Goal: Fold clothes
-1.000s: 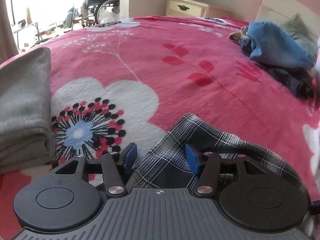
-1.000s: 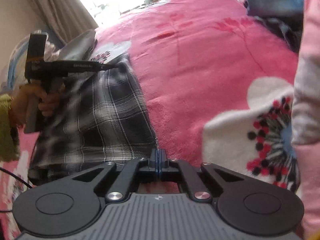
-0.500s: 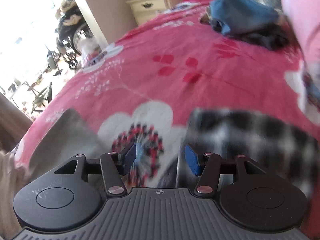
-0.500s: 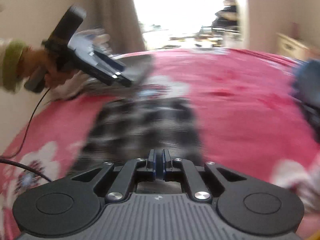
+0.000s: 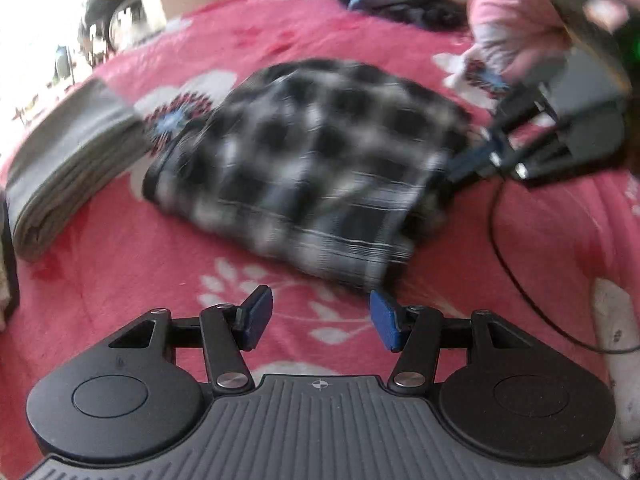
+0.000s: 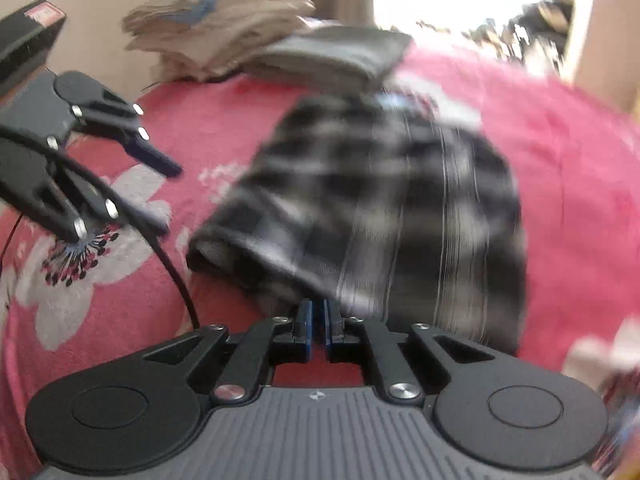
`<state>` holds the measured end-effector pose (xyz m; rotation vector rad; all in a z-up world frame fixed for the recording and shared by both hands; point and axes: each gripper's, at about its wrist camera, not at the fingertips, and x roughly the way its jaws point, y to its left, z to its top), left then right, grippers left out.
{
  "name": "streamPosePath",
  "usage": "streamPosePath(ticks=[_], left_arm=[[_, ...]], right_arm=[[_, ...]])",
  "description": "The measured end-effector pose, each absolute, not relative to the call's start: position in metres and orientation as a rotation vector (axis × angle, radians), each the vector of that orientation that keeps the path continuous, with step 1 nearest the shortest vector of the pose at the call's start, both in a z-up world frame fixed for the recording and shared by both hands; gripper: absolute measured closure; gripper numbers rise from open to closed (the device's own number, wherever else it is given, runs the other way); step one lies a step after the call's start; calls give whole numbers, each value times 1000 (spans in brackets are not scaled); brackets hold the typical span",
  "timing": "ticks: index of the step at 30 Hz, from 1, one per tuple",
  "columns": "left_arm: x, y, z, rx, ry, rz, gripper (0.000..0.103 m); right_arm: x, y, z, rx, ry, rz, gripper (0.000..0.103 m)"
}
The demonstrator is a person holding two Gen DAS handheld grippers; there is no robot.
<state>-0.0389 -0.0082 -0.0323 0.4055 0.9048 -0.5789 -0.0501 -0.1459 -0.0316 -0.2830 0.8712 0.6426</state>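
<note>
The left tongs [image 5: 321, 318] point steeply downward, their blue pads [image 5: 256, 316] standing well apart with nothing between them. In the right wrist view the same tongs [image 6: 160, 192] show at the left edge, spread. The right tongs [image 6: 317, 326] also tilt down, pads [image 6: 306, 328] nearly together with a thin slit between. A pink sleeve [image 5: 516, 12] reaches behind the right tongs [image 5: 460, 168].

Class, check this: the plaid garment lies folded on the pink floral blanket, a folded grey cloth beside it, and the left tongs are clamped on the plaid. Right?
Not quite. The left tongs are open and hold nothing, as the left wrist view shows; the plaid garment lies beyond them. The rest stands.
</note>
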Motion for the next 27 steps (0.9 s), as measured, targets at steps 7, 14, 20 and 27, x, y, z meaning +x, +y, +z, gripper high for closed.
streamPosePath(ticks=[7, 14, 20, 27], left_arm=[[-44, -36, -54, 378, 844, -554, 55], [-53, -34, -66, 399, 790, -462, 97], [-97, -45, -60, 708, 574, -560, 100], [-105, -55, -98, 894, 541, -622, 100]], right_arm=[[-59, -115, -29, -414, 757, 650, 86], [-71, -131, -38, -244, 762, 518, 82], [-67, -156, -42, -162, 780, 459, 82], [-59, -166, -41, -103, 744, 443, 82]])
